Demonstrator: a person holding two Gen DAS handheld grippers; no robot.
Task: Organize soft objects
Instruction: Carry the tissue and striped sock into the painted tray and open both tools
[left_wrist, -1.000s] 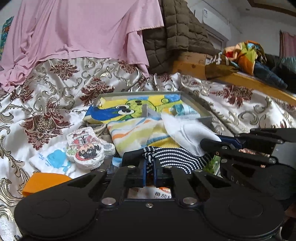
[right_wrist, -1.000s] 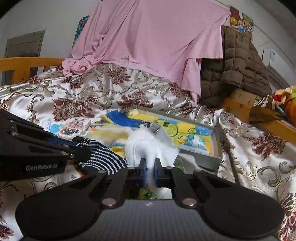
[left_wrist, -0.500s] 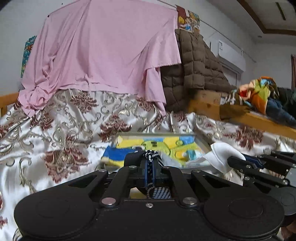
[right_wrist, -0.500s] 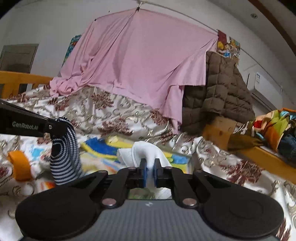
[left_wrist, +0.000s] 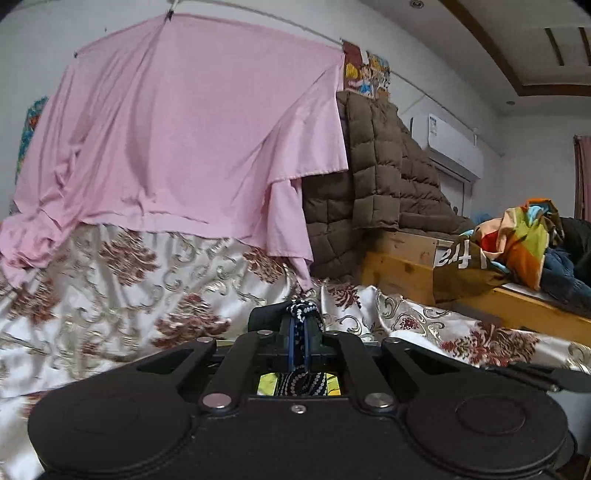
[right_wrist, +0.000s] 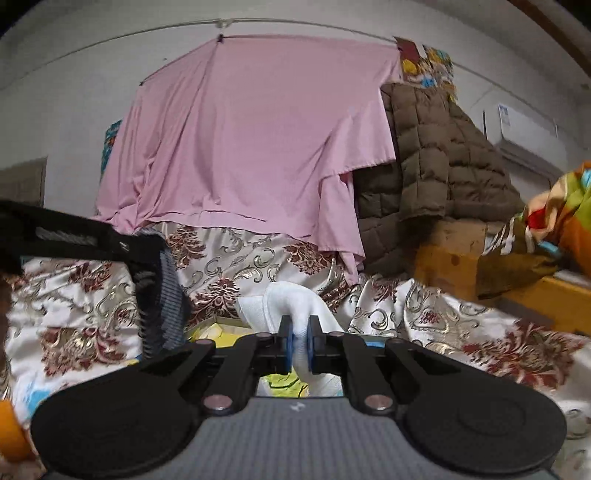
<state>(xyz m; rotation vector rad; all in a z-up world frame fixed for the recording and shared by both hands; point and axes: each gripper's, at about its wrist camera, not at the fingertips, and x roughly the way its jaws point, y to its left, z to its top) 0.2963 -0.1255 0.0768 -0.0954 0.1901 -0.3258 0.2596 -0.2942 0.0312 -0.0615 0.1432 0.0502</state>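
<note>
Your left hand-held gripper (left_wrist: 297, 334) is clamped on the dotted dark sock (left_wrist: 301, 308); the sock hangs down below the fingers, long axis approx. vertical. Your right hand-held gripper (right_wrist: 298, 341) is clamped on the white sock (right_wrist: 291, 301), also drooping beneath the jaws. Both are held above the bed (right_wrist: 480, 332). Key relation: the tray (right_wrist: 218, 325) lies below and just fwd of the right gripper, so lower toward it. The right hand looks nearer.

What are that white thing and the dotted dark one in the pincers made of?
White piece: looks like soft knit cotton, matte, folding limply between the fingers.
Dotted piece: seems a stretchy knit too, dark with white dots; likely a sock, though blur leaves it open.
</note>
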